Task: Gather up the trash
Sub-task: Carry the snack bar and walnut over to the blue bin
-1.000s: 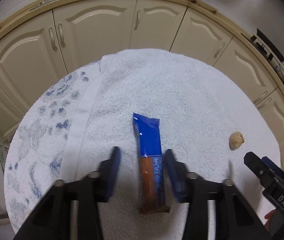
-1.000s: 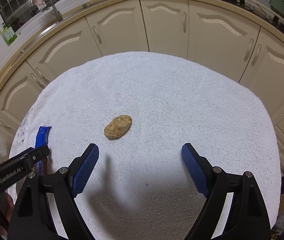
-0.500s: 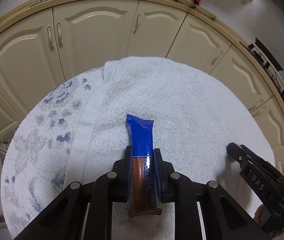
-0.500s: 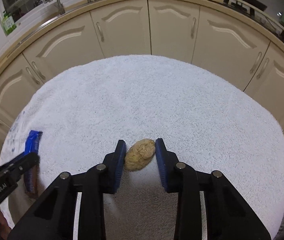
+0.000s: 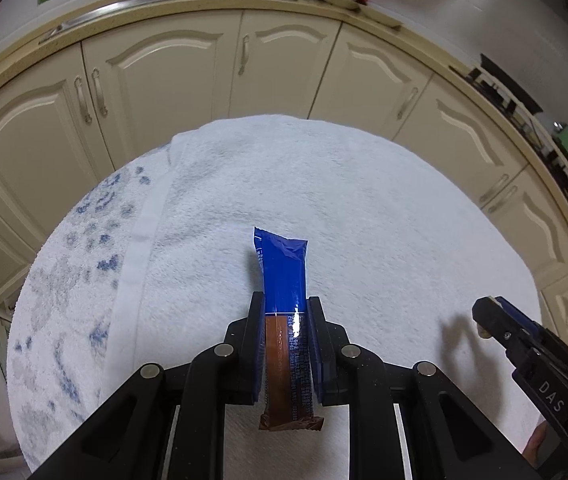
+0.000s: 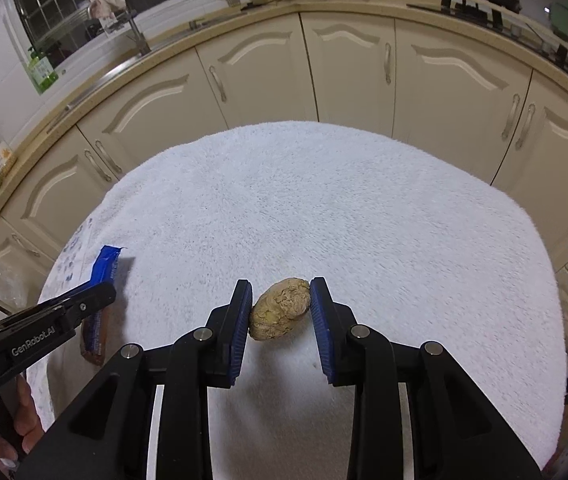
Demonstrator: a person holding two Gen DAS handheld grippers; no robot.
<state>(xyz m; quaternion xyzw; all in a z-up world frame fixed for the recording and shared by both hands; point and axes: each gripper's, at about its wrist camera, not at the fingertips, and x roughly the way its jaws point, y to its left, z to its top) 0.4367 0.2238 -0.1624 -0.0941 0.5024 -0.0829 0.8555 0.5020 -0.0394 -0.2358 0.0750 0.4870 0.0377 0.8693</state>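
My left gripper (image 5: 285,306) is shut on a blue and brown snack wrapper (image 5: 284,280) and holds it lifted off the white towel (image 5: 364,208), its blue end pointing away. My right gripper (image 6: 280,294) is shut on a tan crumpled lump (image 6: 280,308), held just above the towel (image 6: 324,208). The left gripper with the wrapper (image 6: 101,280) shows at the left of the right wrist view. The right gripper's tip (image 5: 488,316) shows at the right of the left wrist view.
The towel covers a round table; its left part has a blue pattern (image 5: 83,264). Cream kitchen cabinets (image 5: 203,72) and a counter curve behind the table. A person's hand (image 6: 15,420) holds the left gripper.
Both grippers went from open to shut: the left closed on the wrapper, the right on the tan lump. Both items have since lifted slightly off the towel.
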